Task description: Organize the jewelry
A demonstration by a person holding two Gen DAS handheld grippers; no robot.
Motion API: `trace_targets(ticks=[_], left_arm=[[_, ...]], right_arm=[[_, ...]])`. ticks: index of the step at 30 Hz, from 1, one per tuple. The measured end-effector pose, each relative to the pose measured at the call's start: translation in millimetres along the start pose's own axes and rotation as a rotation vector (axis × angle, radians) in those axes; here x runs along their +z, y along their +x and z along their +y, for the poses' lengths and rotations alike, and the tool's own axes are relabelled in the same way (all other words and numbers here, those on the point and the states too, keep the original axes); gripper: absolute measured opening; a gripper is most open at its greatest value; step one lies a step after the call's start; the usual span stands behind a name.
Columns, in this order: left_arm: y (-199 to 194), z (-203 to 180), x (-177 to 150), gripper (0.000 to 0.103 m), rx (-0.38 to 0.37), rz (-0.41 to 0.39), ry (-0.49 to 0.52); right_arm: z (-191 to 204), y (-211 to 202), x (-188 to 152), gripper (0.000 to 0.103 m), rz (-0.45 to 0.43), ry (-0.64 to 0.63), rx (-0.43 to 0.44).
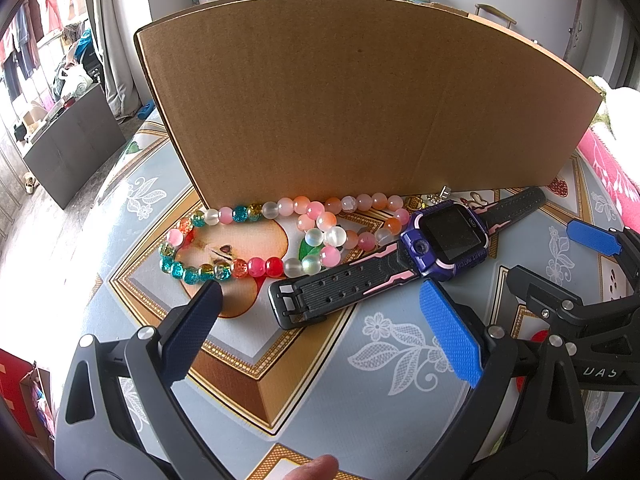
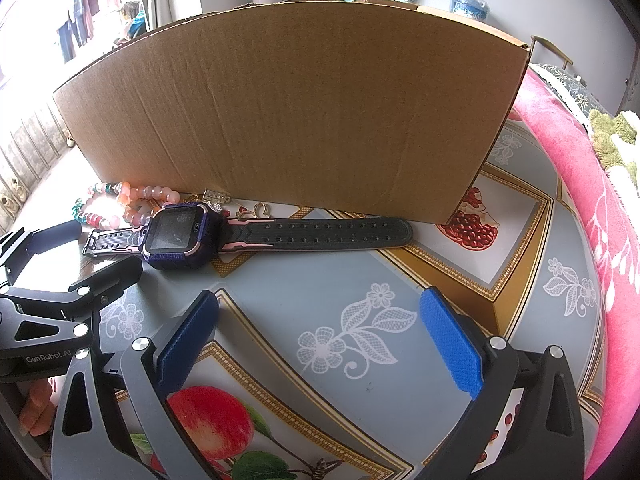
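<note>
Corrugated brown cardboard box (image 1: 360,96) stands on a glossy fruit-and-lace printed tablecloth (image 2: 360,280), its inside hidden. Against its base lie a ribbed black-and-purple smart watch (image 1: 436,240), strap flat, and round glassy bead bracelets (image 1: 256,236) — pink, teal, red. Left gripper (image 1: 320,332) and right gripper (image 2: 320,340) hover spread wide, blue textured pads empty — small gold trinkets (image 2: 252,210) beside the watch

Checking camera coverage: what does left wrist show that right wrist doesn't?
Left wrist only: both bead bracelets whole, the multicolour bracelet and the pink-orange bracelet, in clear colour. Right wrist only: the watch's long strap end and the pomegranate print, unobstructed. Both: the purple smartwatch, the cardboard box, small charms at its base, and the open left gripper and right gripper.
</note>
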State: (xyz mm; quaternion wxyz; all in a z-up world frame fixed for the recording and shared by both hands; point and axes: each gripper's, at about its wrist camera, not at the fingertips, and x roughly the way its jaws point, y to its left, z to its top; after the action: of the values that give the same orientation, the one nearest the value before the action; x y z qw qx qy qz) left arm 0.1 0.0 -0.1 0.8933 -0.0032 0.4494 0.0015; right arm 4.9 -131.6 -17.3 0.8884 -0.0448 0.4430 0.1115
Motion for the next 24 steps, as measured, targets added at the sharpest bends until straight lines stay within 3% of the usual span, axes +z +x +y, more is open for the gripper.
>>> trace_targets(ticks=[16, 21, 24], left_arm=[[0, 0, 0, 0.095, -0.007, 0.0, 0.013], [-13, 3, -9, 0.096, -0.018, -0.018, 0.126], [-30, -10, -21, 0.093, 0.1, -0.086, 0.309]], right_arm=[[0, 0, 0, 0.098, 0.0, -0.004, 0.003], [-1, 0, 1, 0.098, 0.001, -0.02, 0.021], [-2, 0, -2, 0.098, 0.001, -0.036, 0.035]])
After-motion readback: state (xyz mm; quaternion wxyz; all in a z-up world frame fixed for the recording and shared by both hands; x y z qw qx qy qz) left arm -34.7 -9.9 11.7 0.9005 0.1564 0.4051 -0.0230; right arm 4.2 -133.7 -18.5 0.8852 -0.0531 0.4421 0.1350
